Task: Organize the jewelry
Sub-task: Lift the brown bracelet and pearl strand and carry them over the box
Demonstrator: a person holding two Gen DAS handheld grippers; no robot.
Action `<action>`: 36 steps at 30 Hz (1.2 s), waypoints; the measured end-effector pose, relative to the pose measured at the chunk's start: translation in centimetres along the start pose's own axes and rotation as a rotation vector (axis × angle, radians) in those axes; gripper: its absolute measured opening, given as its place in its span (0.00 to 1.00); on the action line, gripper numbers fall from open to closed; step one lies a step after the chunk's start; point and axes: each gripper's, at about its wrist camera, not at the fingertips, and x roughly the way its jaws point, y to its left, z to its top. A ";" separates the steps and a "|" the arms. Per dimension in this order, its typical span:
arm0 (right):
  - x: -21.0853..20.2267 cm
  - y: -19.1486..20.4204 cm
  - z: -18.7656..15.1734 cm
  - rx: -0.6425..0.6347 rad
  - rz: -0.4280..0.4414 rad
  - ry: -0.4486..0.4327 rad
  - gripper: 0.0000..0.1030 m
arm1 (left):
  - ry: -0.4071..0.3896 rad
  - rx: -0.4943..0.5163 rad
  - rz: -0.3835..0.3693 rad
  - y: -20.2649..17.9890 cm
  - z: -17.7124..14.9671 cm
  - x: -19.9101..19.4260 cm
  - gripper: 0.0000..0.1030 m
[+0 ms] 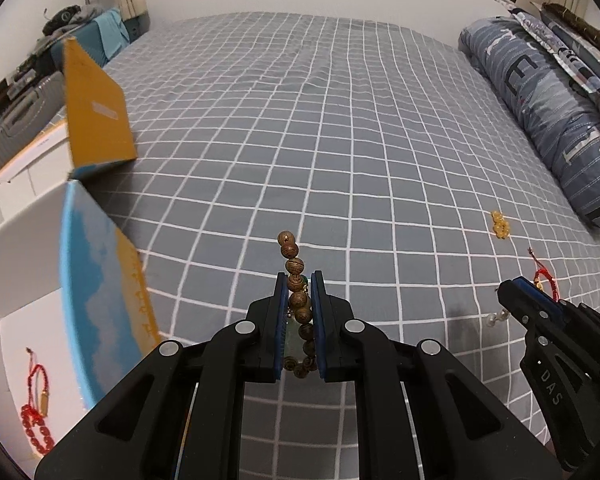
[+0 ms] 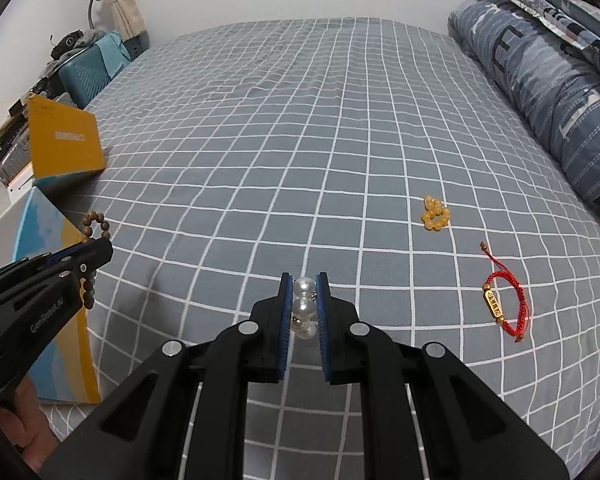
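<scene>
A bed (image 2: 320, 128) covered in a grey sheet with a white grid fills most of both views. Along its right side lies a rolled blue patterned duvet (image 2: 540, 92), well apart from the jewelry. At the left edge stand two box lids: a yellow box lid (image 2: 66, 140) tilted up further back, and a nearer blue-and-yellow box lid (image 1: 100, 292) beside a white tray (image 1: 20, 320) that holds a red bead bracelet (image 1: 36, 424) together with a red cord piece. Beyond the lids sit a teal suitcase (image 2: 86, 74) and a grey case (image 1: 16, 136), off the bed.

The left gripper (image 1: 299, 284) is clamped on a wooden bead bracelet (image 1: 296, 300), whose brown beads rise above the fingertips and hang down between the blue pads; it is lifted clear of the sheet. The right gripper (image 2: 304, 280) is closed on a pearl bracelet (image 2: 303, 308), three white pearls showing between its pads, also off the sheet. Part of a hand shows under the left gripper in the right wrist view.

Still lying on the sheet to the right are a red cord bracelet (image 2: 504, 304) with a gold bar charm, and further back a small cluster of amber beads (image 2: 435, 213). The two pieces lie apart from each other, with bare sheet around each.
</scene>
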 end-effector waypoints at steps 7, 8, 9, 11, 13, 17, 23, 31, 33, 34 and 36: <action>-1.9 1.3 0.3 -0.014 0.000 -0.016 0.11 | -0.012 -0.004 0.019 1.2 -0.3 -2.4 0.11; -2.2 1.6 0.3 -0.017 0.002 -0.018 0.11 | -0.015 -0.005 0.021 1.4 -0.3 -2.7 0.11; -2.5 1.8 0.4 -0.019 0.003 -0.021 0.11 | -0.019 -0.007 0.022 1.6 -0.3 -3.2 0.11; -3.2 2.6 0.5 -0.028 0.003 -0.027 0.11 | -0.026 -0.010 0.026 2.0 -0.3 -3.9 0.11; -3.9 3.4 0.6 -0.033 0.007 -0.033 0.11 | -0.032 -0.012 0.030 2.4 -0.4 -4.6 0.11; -5.2 5.1 0.8 -0.047 0.013 -0.048 0.11 | -0.042 -0.024 0.040 3.4 -0.6 -5.9 0.11; -6.9 7.6 1.1 -0.071 0.023 -0.066 0.11 | -0.066 -0.052 0.054 5.7 -1.3 -8.4 0.11; -8.4 11.3 1.2 -0.113 0.050 -0.087 0.11 | -0.090 -0.119 0.102 9.6 -2.0 -11.2 0.11; -8.8 12.2 1.1 -0.125 0.057 -0.093 0.11 | -0.093 -0.138 0.111 10.7 -2.3 -11.6 0.11; -9.0 12.9 1.1 -0.134 0.063 -0.099 0.11 | -0.092 -0.146 0.115 11.2 -2.4 -11.8 0.11; -9.3 13.7 1.0 -0.144 0.073 -0.105 0.11 | -0.094 -0.164 0.127 12.4 -2.8 -12.2 0.11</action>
